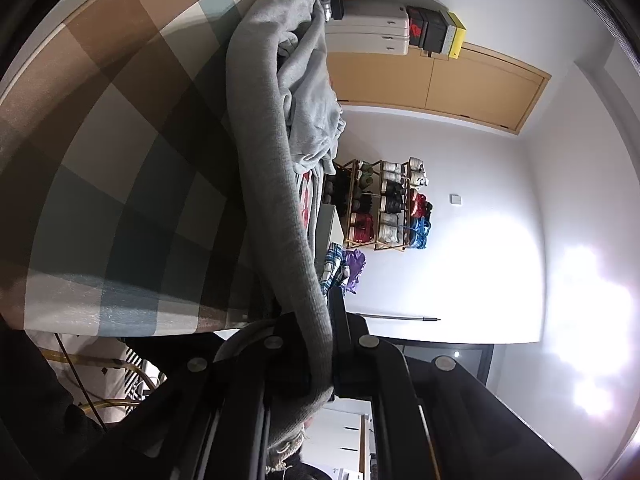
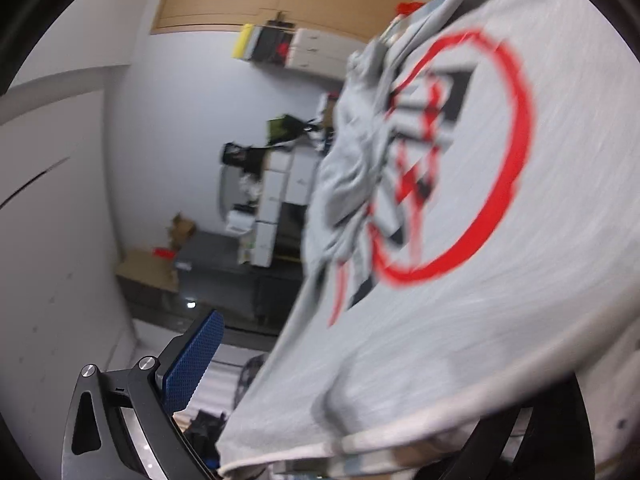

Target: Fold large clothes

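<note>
A large grey sweatshirt [image 1: 272, 128] lies bunched on a checked bedspread [image 1: 132, 160]. My left gripper [image 1: 320, 344] is shut on its ribbed hem, which runs as a taut band from the jaws up to the heap. In the right wrist view the same grey sweatshirt [image 2: 480, 300] fills the right side, showing a red circle print [image 2: 516, 152] with black marks. My right gripper [image 2: 320, 400] stands open; its blue left pad [image 2: 196, 360] is clear of the cloth, and the right finger is hidden under the fabric.
A wooden shoe rack [image 1: 384, 204] with several shoes stands against the white wall. A white cabinet [image 1: 368, 32] holds boxes. Checked and purple clothes [image 1: 344, 268] lie near the bed. In the right wrist view, a dark desk [image 2: 240, 264] carries white boxes.
</note>
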A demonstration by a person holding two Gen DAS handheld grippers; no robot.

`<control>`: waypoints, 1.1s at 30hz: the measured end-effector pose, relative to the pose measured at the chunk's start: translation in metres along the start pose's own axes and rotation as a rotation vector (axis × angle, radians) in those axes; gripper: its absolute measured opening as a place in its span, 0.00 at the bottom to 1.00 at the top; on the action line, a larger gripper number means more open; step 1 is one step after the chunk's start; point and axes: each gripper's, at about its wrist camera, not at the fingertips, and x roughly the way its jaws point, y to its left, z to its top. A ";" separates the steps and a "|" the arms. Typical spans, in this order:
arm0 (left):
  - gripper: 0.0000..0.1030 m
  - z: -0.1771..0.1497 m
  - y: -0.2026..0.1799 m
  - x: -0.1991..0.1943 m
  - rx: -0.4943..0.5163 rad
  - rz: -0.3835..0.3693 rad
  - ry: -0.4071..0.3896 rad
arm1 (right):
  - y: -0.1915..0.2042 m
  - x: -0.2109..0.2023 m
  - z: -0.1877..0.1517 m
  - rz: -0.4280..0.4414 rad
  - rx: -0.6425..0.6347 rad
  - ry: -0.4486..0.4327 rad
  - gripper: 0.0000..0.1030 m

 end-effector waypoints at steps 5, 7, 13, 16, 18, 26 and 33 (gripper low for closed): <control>0.02 0.003 0.006 0.000 -0.018 0.017 -0.010 | -0.014 -0.037 0.067 -0.187 -0.022 0.001 1.00; 0.02 0.002 0.009 0.000 -0.022 0.023 -0.012 | -0.017 -0.046 0.087 -0.265 -0.025 0.005 1.00; 0.02 0.000 0.014 0.002 -0.036 0.058 -0.009 | -0.033 -0.075 0.132 -0.390 -0.031 -0.023 1.00; 0.02 -0.001 0.013 0.005 -0.033 0.083 -0.010 | -0.039 -0.082 0.149 -0.429 -0.043 -0.044 0.99; 0.02 -0.001 0.014 0.007 -0.035 0.095 -0.009 | -0.041 -0.082 0.151 -0.463 -0.058 -0.033 0.93; 0.02 -0.004 0.024 0.010 -0.038 0.170 0.011 | -0.039 -0.077 0.159 -0.535 -0.050 0.040 0.56; 0.02 -0.003 0.035 0.014 -0.066 0.210 0.025 | -0.051 -0.083 0.167 -0.608 -0.079 0.068 0.06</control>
